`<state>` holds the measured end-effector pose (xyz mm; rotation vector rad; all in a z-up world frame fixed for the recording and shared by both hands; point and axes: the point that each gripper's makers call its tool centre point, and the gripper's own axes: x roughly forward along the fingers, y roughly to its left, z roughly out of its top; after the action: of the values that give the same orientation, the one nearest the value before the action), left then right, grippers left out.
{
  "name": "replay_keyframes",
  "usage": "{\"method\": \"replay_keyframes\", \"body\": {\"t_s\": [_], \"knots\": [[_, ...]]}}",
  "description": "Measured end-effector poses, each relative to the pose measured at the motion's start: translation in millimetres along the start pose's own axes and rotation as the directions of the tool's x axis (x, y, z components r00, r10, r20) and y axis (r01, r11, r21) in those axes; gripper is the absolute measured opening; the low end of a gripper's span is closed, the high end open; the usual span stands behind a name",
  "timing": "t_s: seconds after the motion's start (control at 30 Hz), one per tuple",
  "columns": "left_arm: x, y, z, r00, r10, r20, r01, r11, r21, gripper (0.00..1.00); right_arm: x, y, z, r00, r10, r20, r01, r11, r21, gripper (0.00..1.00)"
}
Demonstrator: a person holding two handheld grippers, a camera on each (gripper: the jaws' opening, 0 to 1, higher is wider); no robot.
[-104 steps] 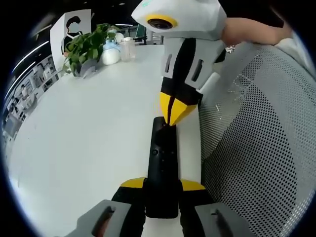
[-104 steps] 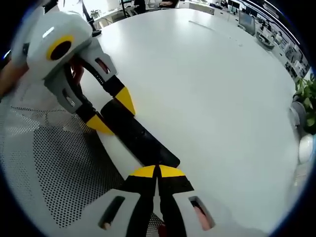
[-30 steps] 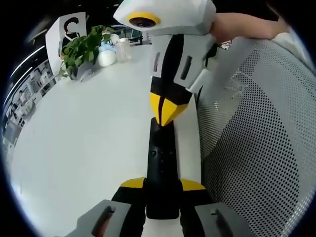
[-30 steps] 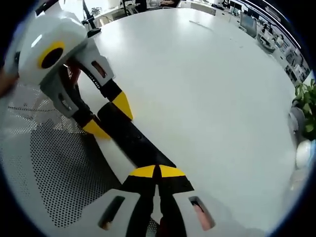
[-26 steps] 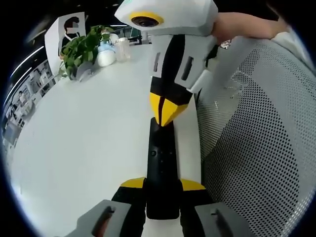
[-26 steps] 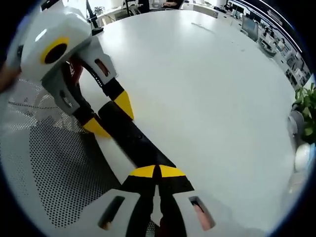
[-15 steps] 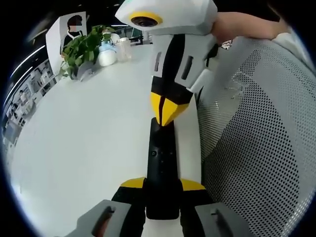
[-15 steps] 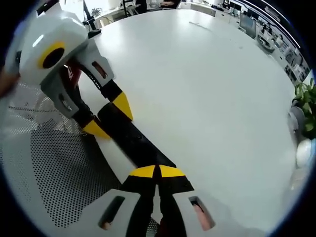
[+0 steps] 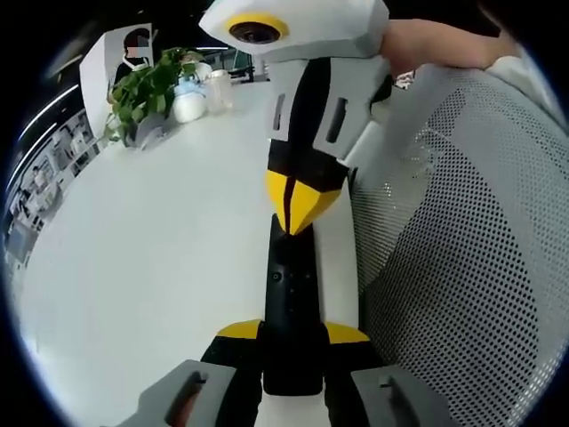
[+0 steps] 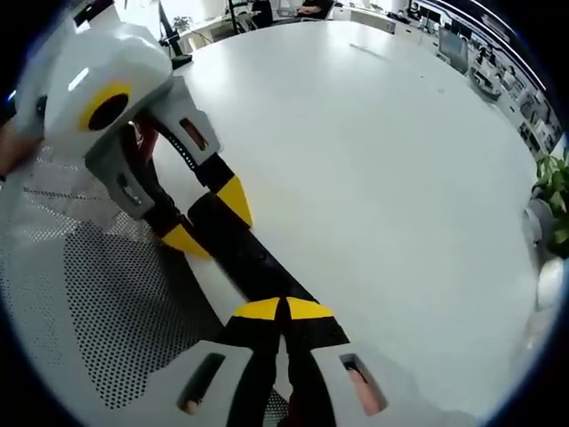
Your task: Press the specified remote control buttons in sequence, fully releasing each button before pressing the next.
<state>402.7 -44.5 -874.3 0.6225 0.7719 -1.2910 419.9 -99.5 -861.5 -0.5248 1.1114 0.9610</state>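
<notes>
A long black remote (image 9: 291,289) lies lengthwise on the white table (image 9: 151,240) near its edge. My left gripper (image 9: 292,331) is shut on its near end, one yellow-tipped jaw on each side. My right gripper (image 9: 300,213) comes down from the top of the left gripper view, shut, its yellow tips meeting over the remote's far end. In the right gripper view, the right gripper (image 10: 284,310) points its closed tips at the remote (image 10: 244,252), and the left gripper (image 10: 210,221) straddles the other end. I cannot tell if the tips touch a button.
A white mesh chair back (image 9: 462,258) stands close along the table edge beside the remote. A potted plant (image 9: 147,84) and small bottles (image 9: 200,89) sit at the far side of the table. A person's hand (image 9: 436,40) holds the right gripper.
The right gripper has shifted slightly along the remote toward the left gripper, so the two sit a little closer. The remote stays held in place.
</notes>
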Motion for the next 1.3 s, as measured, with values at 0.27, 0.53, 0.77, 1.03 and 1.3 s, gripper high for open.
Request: {"method": "replay_keyframes", "body": {"t_s": [0.27, 0.53, 0.77, 1.03, 1.3], "knots": [[0.6, -1.9, 0.9, 1.000, -0.008, 0.001, 0.008, 1.000, 0.008, 0.24, 0.9, 3.0, -1.2, 1.000, 0.019, -0.007, -0.019, 1.000, 0.004, 0.00], [0.6, -2.5, 1.5, 1.000, -0.011, 0.001, 0.011, 1.000, 0.010, 0.25, 3.5, 5.6, -5.3, 0.999, 0.028, -0.036, -0.028, 0.999, -0.016, 0.00], [0.8, -2.3, 1.5, 1.000, -0.010, 0.001, 0.010, 1.000, 0.007, 0.25, 4.1, 5.6, -5.5, 0.999, 0.021, -0.041, -0.021, 1.000, -0.009, 0.00], [0.8, -1.9, 1.8, 1.000, -0.008, 0.007, 0.008, 1.000, -0.009, 0.25, 4.6, 4.6, -5.5, 0.999, 0.029, -0.034, -0.028, 0.999, 0.039, 0.00], [0.9, -2.0, 1.8, 1.000, -0.007, 0.009, 0.007, 1.000, -0.010, 0.25, 4.3, 6.1, -5.9, 0.999, 0.016, -0.041, -0.016, 1.000, -0.005, 0.00]]}}
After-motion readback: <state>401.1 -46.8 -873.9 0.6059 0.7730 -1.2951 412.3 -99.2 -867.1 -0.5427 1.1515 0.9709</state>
